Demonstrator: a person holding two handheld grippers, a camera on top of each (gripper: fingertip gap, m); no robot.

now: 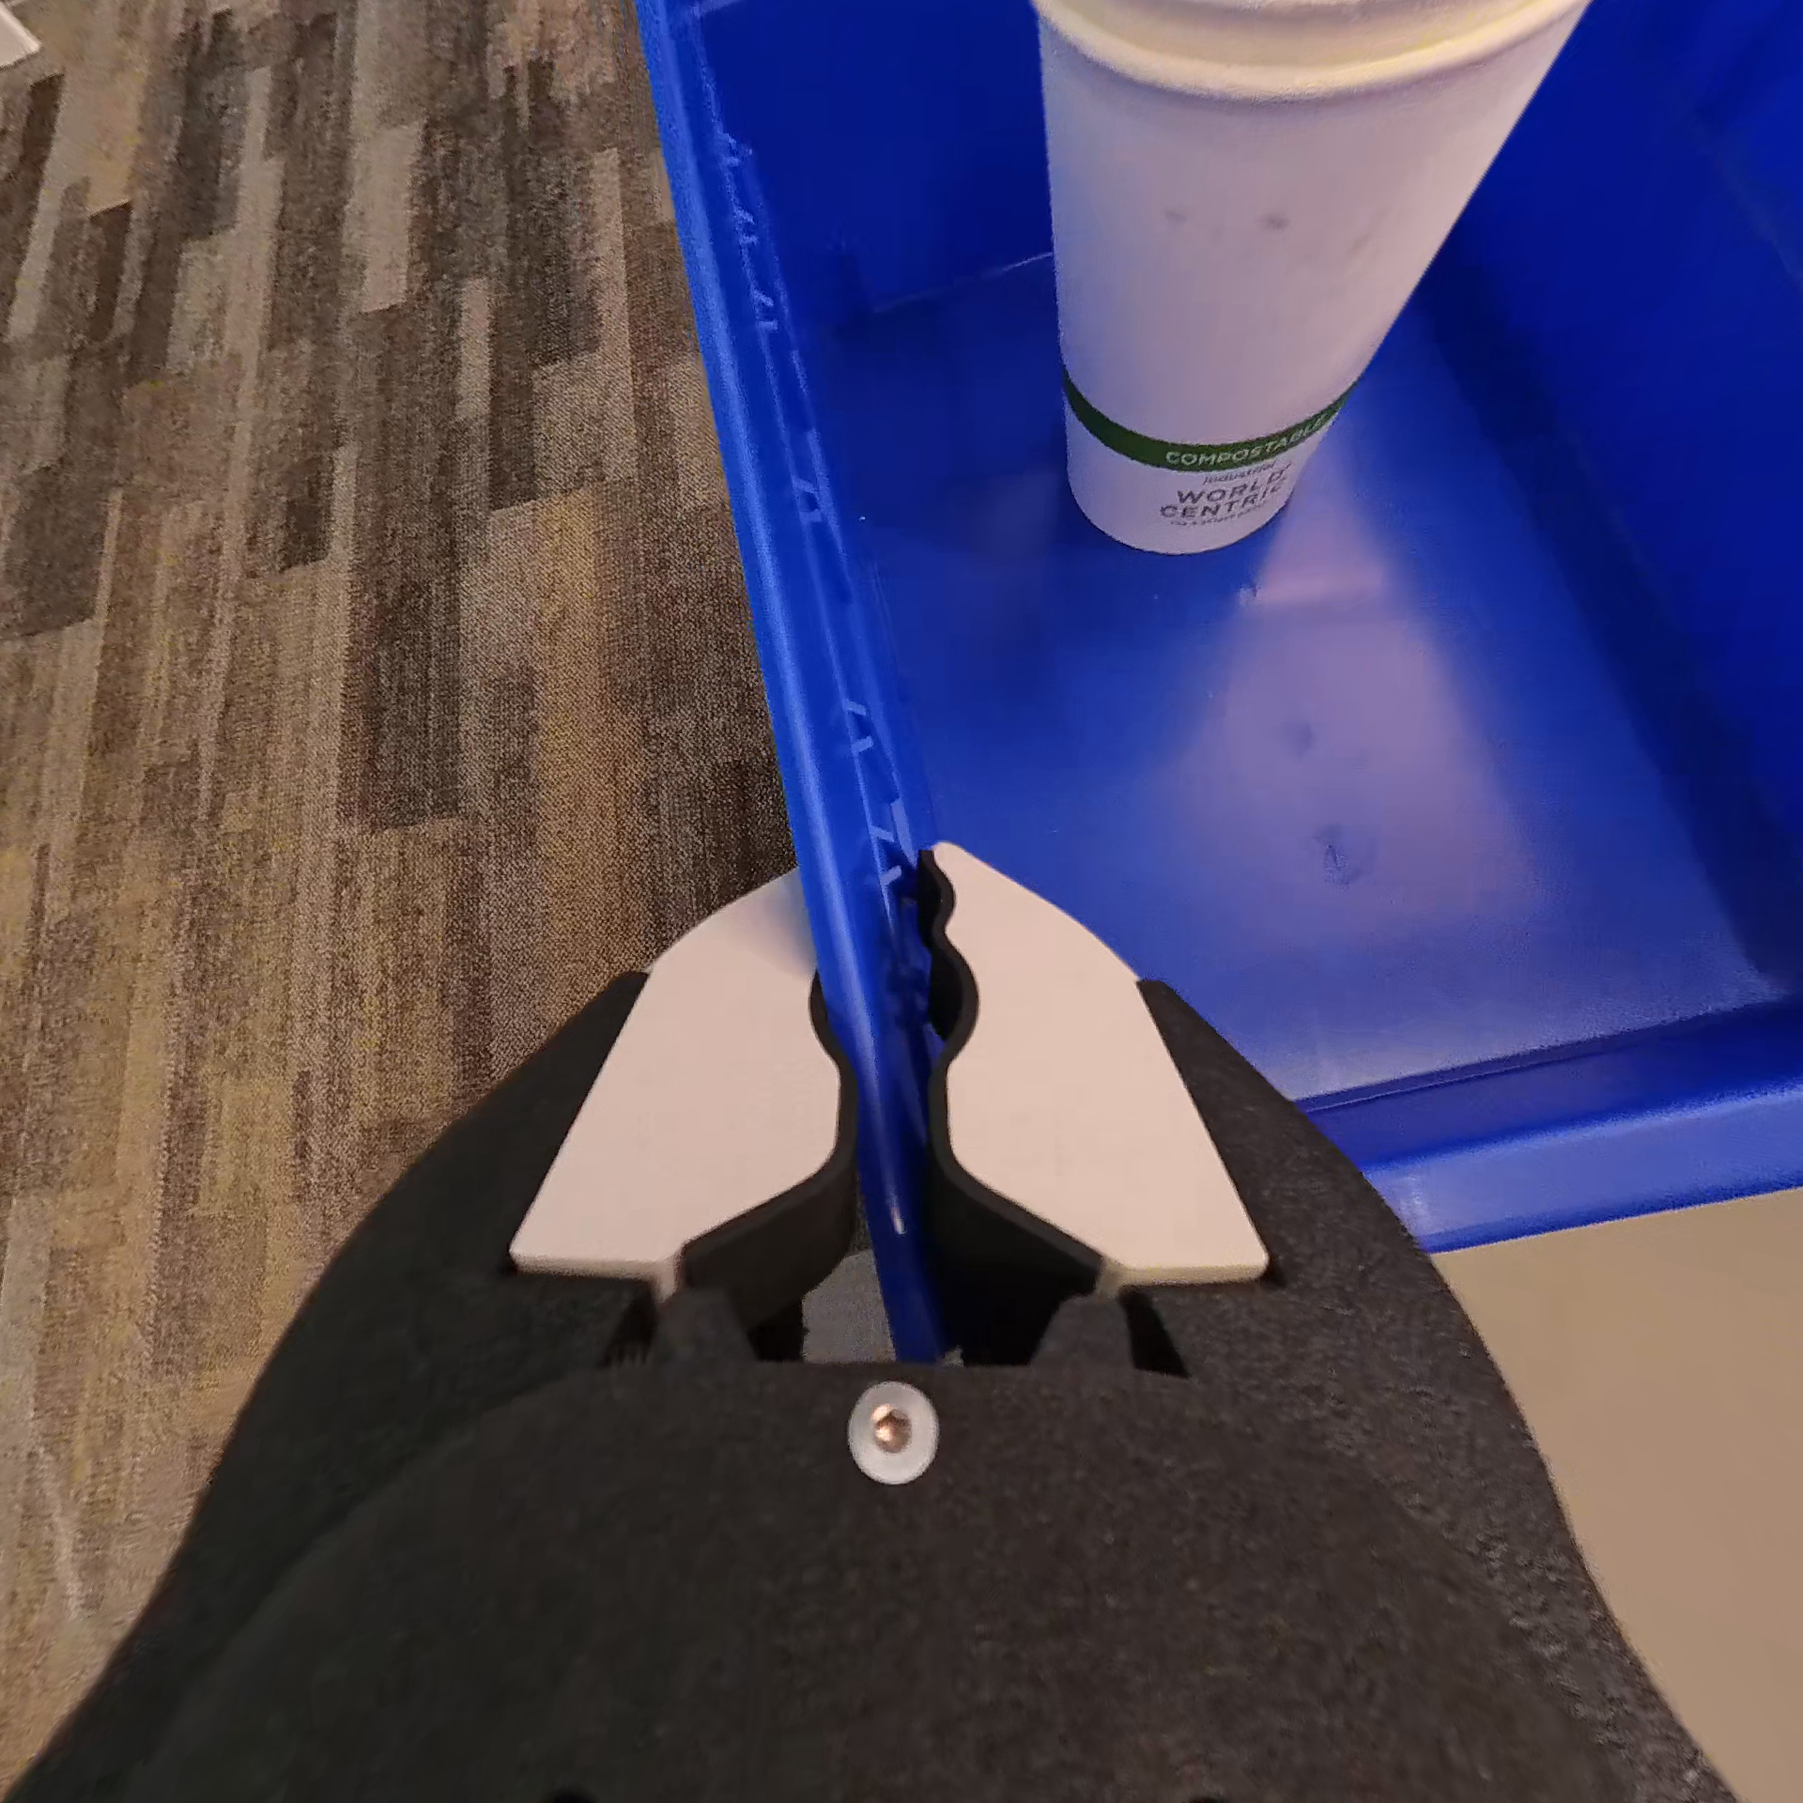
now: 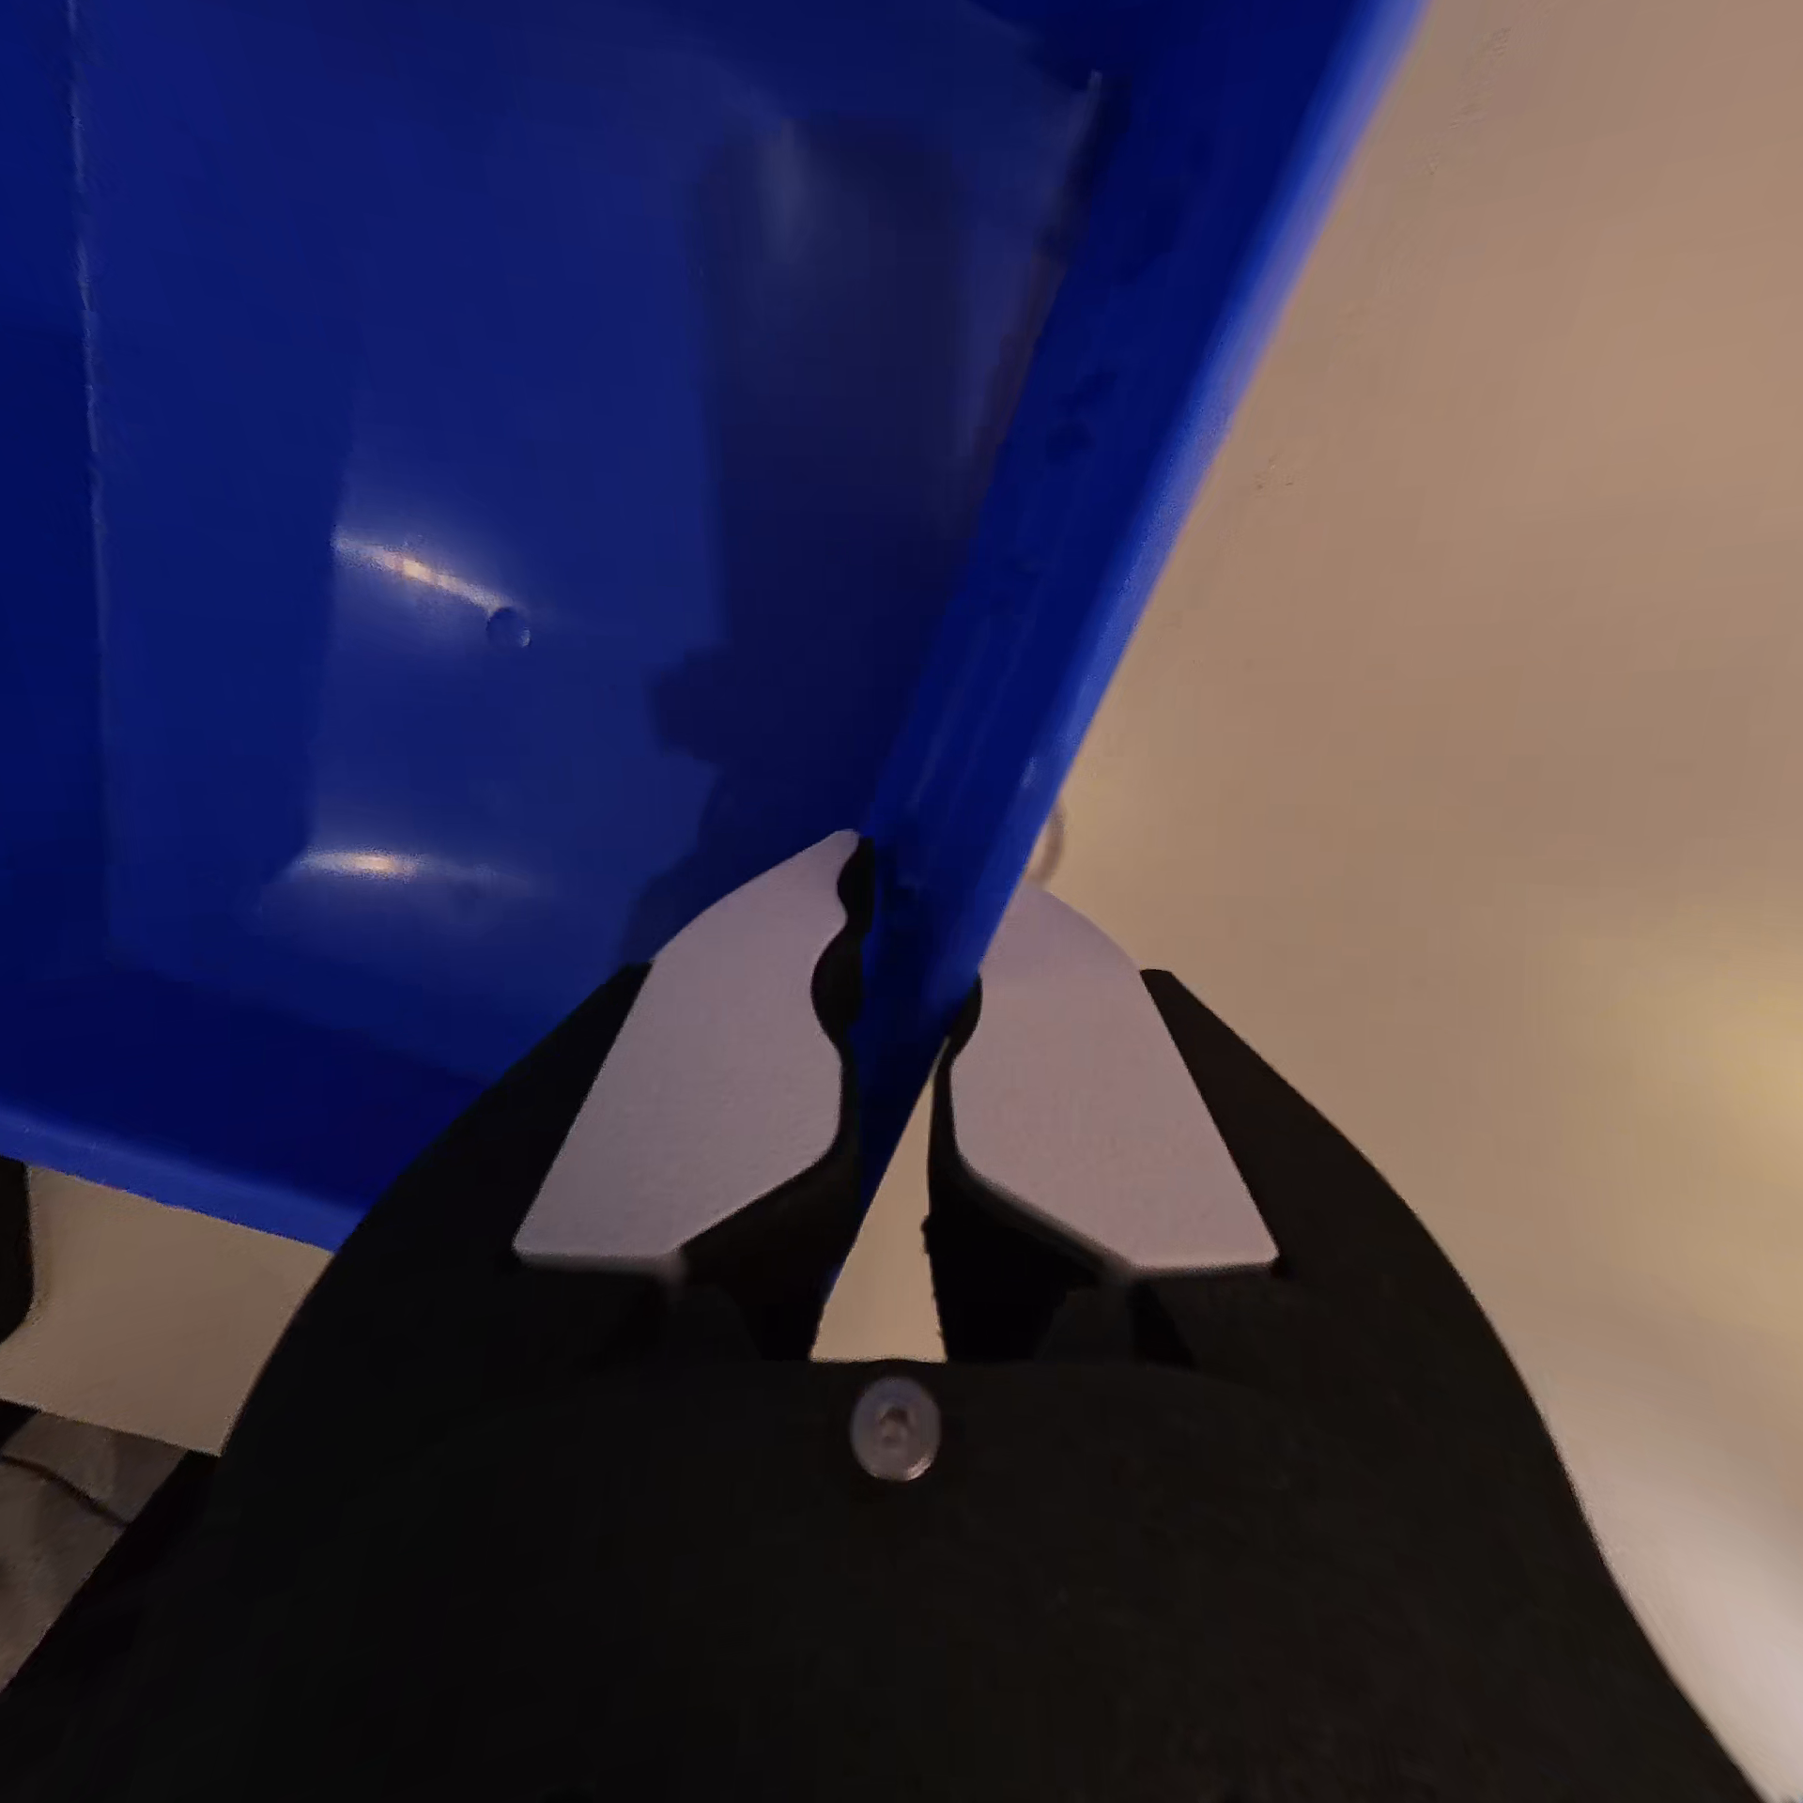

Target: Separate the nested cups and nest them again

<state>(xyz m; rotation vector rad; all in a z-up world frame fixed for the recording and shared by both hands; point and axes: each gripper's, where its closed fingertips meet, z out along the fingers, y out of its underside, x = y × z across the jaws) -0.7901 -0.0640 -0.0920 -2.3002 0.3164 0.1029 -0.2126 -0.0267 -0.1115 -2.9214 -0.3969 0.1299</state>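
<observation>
A: Left tool [image 1: 868, 937] is clamped on the side wall of the blue plastic bin [image 1: 1122, 781], one finger outside and hidden behind the rim, one inside.

B: And the white paper cup [image 1: 1229, 293] stands upright on the bin floor, rim cut off at the top; a second rim seems nested there, hard to tell.

A: Right tool [image 2: 922, 907] pinches the opposite wall of the bin [image 2: 488, 488]. No cup in that view; it's blurred.

B: Patterned carpet [image 1: 293, 585] left, beige worktop [image 1: 1610, 1415] at the corner.
</observation>
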